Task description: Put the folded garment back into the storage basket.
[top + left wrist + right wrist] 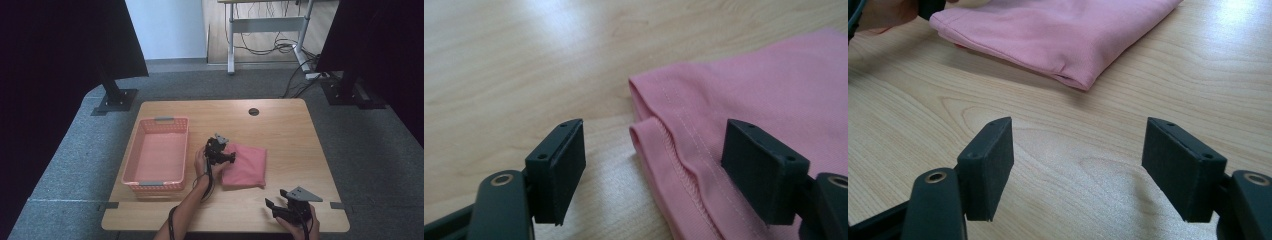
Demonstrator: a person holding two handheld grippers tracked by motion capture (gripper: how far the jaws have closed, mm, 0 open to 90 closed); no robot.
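A folded pink cloth lies on the wooden table, right of the middle. My left gripper is at the cloth's left edge, open. In the left gripper view its jaws straddle the stitched hem of the cloth, one pad over bare wood and one over the fabric, and the left gripper holds nothing. My right gripper stays near the table's front edge, open and empty. In the right gripper view, the right gripper faces the cloth across bare wood.
An empty pink plastic basket with grey handles stands on the left part of the table, close to the left hand. A round cable hole sits near the far edge. Dark stands and a desk with cables are on the floor beyond.
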